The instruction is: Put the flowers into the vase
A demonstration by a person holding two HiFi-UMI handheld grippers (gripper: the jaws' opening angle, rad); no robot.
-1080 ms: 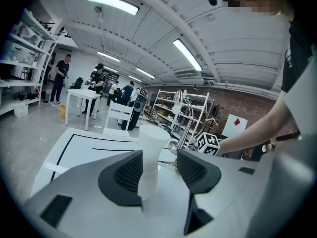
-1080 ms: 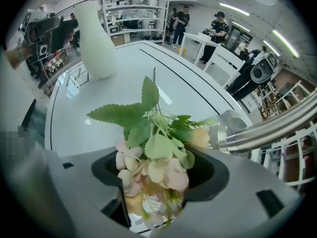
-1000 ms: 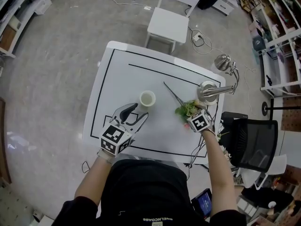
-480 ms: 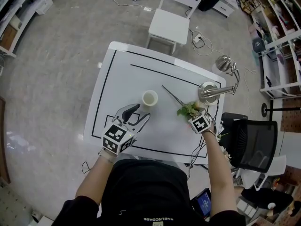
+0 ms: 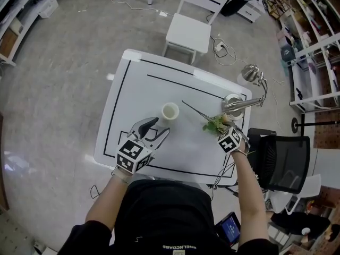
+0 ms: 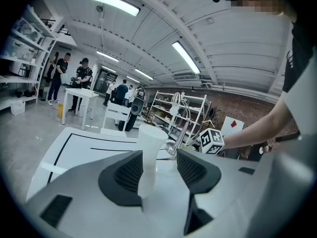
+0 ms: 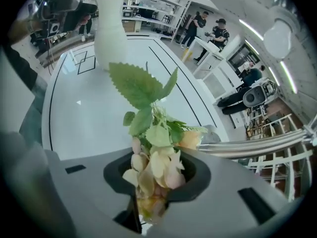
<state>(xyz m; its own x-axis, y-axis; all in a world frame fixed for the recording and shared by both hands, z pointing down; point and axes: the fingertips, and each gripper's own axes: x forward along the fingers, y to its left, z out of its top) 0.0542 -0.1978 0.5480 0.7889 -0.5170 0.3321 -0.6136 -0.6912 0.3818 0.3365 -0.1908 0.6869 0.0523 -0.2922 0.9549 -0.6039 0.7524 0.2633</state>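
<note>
A white vase (image 5: 170,111) stands upright near the middle of the white table (image 5: 138,84). My left gripper (image 5: 153,130) rests open just in front of it, and in the left gripper view the vase (image 6: 148,152) stands beyond the gap between the jaws. A bunch of flowers (image 5: 214,124) with green leaves and a long thin stem (image 5: 194,109) sits at the table's right. My right gripper (image 5: 222,128) points steeply down on it. Its jaws are closing, with the pale petals (image 7: 153,167) squeezed between them and the leaves (image 7: 141,90) sticking out. The vase (image 7: 110,31) shows far beyond.
A silver desk lamp (image 5: 239,102) stands right behind the flowers at the table's right edge. A white chair (image 5: 191,25) is beyond the far edge and a black chair (image 5: 281,163) to the right. Black lines (image 5: 119,94) frame the tabletop.
My right gripper's jaws have closed in on the flower bunch and it has risen a little, shifting the stem. The left gripper and the vase have stayed put.
</note>
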